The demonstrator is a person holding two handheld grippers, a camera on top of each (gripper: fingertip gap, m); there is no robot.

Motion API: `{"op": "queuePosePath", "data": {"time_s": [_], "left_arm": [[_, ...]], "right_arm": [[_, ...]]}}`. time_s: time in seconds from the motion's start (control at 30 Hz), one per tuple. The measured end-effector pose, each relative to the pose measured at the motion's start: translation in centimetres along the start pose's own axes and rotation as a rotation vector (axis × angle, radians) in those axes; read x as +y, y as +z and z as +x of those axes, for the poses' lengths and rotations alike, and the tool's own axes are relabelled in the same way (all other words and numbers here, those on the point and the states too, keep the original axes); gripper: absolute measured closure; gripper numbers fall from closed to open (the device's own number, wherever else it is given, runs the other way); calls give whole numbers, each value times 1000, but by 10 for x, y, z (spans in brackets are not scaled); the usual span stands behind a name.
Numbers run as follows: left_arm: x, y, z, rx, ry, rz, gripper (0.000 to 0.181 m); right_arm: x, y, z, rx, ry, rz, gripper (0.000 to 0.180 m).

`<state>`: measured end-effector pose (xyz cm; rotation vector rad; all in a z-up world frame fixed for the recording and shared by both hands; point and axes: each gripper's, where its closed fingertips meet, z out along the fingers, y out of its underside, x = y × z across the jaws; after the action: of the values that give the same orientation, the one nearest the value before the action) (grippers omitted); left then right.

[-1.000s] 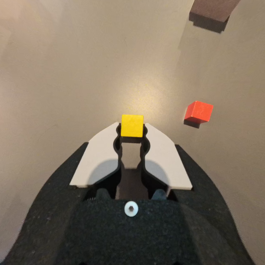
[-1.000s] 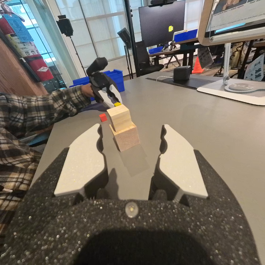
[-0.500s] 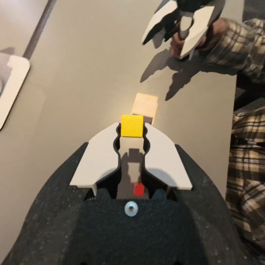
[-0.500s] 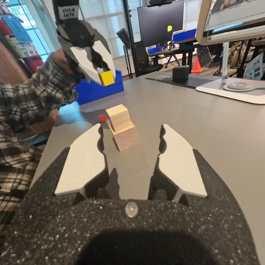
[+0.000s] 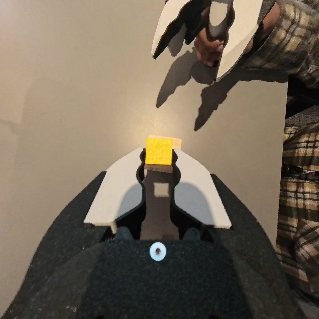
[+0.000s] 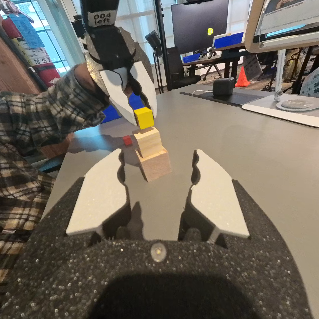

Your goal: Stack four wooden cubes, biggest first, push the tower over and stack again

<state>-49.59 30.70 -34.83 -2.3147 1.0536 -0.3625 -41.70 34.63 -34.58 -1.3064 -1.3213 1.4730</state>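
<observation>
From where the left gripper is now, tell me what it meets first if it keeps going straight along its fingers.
Most likely the upper plain wooden cube: the left gripper points down at it, with its yellow cube just above the cube's top. Whether they already touch is unclear.

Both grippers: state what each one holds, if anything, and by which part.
The left gripper holds the yellow cube at its fingertips, pinched by two opposite side faces. The right gripper is open and holds nothing.

Grey table point(image 6: 241, 155), tall bright windows point(image 6: 57, 34) far left, dark monitor point(image 6: 198, 25) far behind, office chair point(image 6: 177, 69), desks point(image 6: 215, 58), orange cone point(image 6: 242, 76), red fire extinguisher point(image 6: 46, 69) left
</observation>
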Motion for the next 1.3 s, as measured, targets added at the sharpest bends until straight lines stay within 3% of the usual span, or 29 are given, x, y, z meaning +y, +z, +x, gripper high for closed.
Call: {"op": "queuePosePath", "data": {"time_s": [0.77, 0.9, 1.03, 1.17, 1.3], "left_arm": [[3, 10, 7, 43, 40, 32, 152], [2, 5, 5, 35, 30, 57, 141], [6, -25, -6, -71, 41, 110, 112], [39, -67, -14, -159, 15, 174, 106], [101, -75, -8, -157, -34, 149, 107]], "right_arm": [[0, 0, 2, 4, 10, 2, 105], [0, -1, 2, 6, 10, 5, 104], [-1, -1, 2, 6, 9, 8, 103], [-1, 0, 0, -5, 10, 8, 103], [1, 3, -4, -19, 3, -5, 103]]}}
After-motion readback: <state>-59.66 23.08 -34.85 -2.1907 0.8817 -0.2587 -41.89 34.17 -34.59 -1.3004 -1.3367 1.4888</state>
